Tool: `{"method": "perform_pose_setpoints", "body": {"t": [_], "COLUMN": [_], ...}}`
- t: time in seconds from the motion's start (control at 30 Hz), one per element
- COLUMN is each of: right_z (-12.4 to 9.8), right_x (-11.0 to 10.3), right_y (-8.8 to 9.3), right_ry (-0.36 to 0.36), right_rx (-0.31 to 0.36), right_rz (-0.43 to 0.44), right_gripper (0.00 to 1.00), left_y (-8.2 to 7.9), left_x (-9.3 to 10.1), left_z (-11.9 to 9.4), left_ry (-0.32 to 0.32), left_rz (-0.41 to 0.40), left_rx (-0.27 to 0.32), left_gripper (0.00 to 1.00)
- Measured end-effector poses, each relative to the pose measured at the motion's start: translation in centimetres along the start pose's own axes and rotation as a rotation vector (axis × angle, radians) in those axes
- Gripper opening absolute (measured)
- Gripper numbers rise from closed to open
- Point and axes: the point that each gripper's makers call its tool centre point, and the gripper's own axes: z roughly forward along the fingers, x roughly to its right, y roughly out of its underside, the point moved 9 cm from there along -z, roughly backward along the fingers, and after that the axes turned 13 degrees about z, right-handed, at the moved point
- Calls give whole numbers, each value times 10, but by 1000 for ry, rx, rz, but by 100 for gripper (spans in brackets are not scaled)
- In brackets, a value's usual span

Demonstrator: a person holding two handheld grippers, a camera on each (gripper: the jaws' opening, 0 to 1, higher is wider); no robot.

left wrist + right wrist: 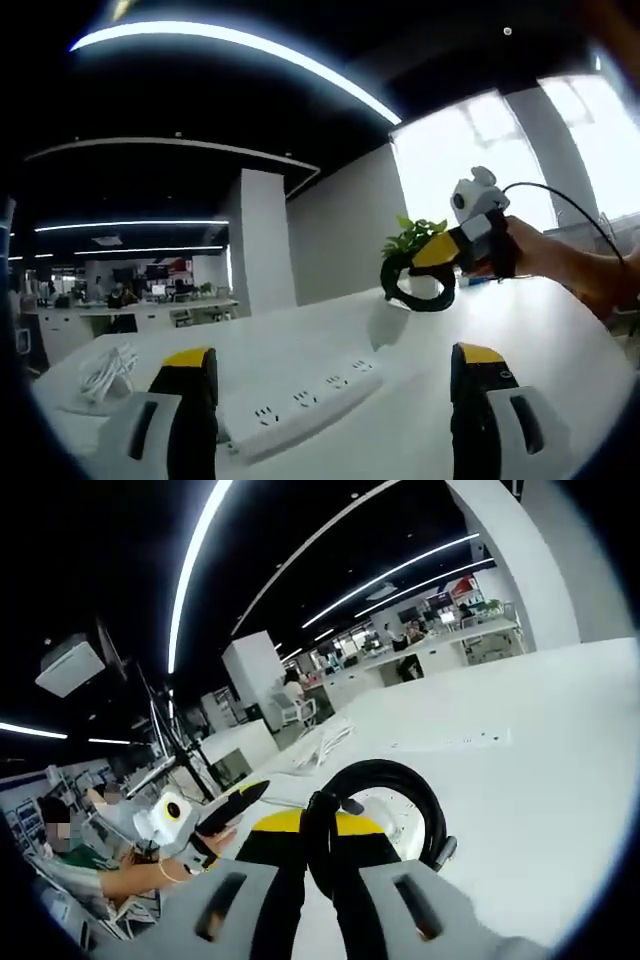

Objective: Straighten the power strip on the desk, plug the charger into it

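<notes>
White power strip [300,403] lies askew on the worktop [540,330], between my left tongs [335,400], which stand wide and empty. My right tongs [318,855] are clamped on the charger [385,815] with its looped black cable, held above the worktop. I should square the strip first, then bring the charger down over a socket.

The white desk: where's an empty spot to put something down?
The white desk is bare right of the power strip, under the right gripper holding the charger's black cable loop. It is busier at the left edge, where a white cord bundle lies beside the strip.
</notes>
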Motion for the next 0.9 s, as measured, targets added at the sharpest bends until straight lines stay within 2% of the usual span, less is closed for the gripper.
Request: {"method": "perform_pose_setpoints", "body": {"t": [0.5,0.9], "right_z": [1,5], "right_x": [1,0], "right_y": [-3,-2], "right_ry": [-3,-9], "right_rx": [-7,-15], "right_rz": [-1,5], "right_gripper": [7,7], "left_y": [7,5], "left_x": [14,27], "left_z": [25,37], "left_ry": [20,32], "left_rz": [4,24], "left_rx": [-17,-18], "left_gripper": [99,98]}}
